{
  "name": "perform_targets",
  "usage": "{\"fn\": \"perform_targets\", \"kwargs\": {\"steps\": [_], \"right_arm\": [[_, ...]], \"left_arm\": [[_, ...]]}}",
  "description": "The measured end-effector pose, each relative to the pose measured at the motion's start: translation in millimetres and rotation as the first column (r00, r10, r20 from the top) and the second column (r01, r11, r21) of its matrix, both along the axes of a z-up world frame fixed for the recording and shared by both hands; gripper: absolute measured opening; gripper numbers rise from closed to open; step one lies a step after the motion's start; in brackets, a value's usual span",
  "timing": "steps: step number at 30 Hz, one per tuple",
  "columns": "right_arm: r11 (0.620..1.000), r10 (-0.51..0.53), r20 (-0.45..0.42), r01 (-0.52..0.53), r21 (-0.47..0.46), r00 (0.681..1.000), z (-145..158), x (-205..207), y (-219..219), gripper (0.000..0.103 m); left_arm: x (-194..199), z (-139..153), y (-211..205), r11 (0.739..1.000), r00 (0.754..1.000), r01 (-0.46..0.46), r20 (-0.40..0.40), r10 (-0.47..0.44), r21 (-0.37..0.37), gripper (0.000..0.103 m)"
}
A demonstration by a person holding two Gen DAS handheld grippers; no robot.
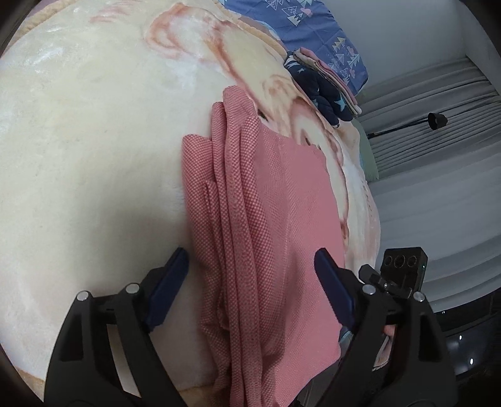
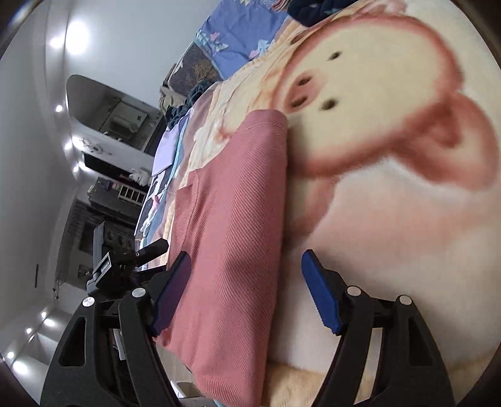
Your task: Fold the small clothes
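Observation:
A pink knit garment (image 1: 266, 219) lies folded on a cream plush blanket (image 1: 94, 141), with bunched folds along its left edge. My left gripper (image 1: 252, 260) is open, its blue pads on either side of the garment's near end, holding nothing. In the right wrist view the same pink garment (image 2: 238, 219) lies as a long folded strip on the blanket (image 2: 391, 219). My right gripper (image 2: 245, 263) is open and straddles the garment's near end, empty.
A stack of folded clothes, dark blue with stars (image 1: 322, 84), sits at the blanket's far edge beside a blue patterned quilt (image 1: 313, 28). Grey curtains (image 1: 432, 103) are at the right. The right wrist view shows shelves and furniture (image 2: 119, 194) at the left, beyond the bed edge.

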State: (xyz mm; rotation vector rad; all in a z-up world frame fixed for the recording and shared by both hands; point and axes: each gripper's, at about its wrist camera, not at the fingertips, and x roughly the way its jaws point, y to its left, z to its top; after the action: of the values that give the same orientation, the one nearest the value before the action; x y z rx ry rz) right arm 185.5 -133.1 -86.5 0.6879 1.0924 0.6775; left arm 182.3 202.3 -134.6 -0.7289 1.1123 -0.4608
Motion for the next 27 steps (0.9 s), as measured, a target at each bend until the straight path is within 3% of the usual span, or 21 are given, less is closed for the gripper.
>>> {"fn": "perform_targets", "kwargs": {"steps": [4,10,11,13,14,15,16,18,22,27], "right_arm": [[0.999,0.039,-0.010,-0.039,0.007,0.999,0,9,2,0.073],[0.998,0.048,0.014,-0.047,-0.044,0.999,-1,27,23,0.072],[0.998,0.043,0.017,-0.041,-0.055,0.999,0,30,26,0.070],[0.996,0.022,0.033,-0.019,-0.089,0.999,-1,28,25,0.057],[0.994,0.013,0.045,-0.008,-0.106,0.999,-1,25,25,0.052],[0.994,0.002,0.061,0.005,-0.113,0.998,0,23,23,0.037],[0.994,-0.007,0.081,0.016,-0.111,0.997,1,21,22,0.026],[0.995,-0.032,0.141,0.045,-0.086,0.989,7,13,21,0.023],[0.989,-0.049,0.239,0.080,-0.123,0.970,29,-7,25,0.022],[0.991,-0.061,0.293,0.093,-0.094,0.954,56,-26,21,0.021]], "left_arm": [[13,-2,-9,1.000,1.000,0.028,0.002,-0.028,-0.001,0.093],[34,0,-13,0.999,0.998,0.036,0.051,-0.034,-0.037,0.092],[35,1,-14,0.998,0.998,0.033,0.062,-0.031,-0.043,0.088],[38,-1,-19,0.999,0.997,0.038,0.061,-0.036,-0.031,0.053],[38,-3,-21,0.999,0.998,0.034,0.057,-0.034,-0.012,0.043],[38,-4,-22,0.999,0.998,0.034,0.058,-0.034,0.003,0.031],[37,-5,-21,0.999,0.997,0.034,0.067,-0.034,-0.005,0.027],[32,-2,-18,0.999,0.996,0.023,0.090,-0.021,-0.025,0.025],[17,22,-21,0.999,0.986,0.027,0.166,-0.021,-0.032,0.025],[-8,56,-25,0.999,0.972,0.040,0.234,-0.031,-0.035,0.025]]}}
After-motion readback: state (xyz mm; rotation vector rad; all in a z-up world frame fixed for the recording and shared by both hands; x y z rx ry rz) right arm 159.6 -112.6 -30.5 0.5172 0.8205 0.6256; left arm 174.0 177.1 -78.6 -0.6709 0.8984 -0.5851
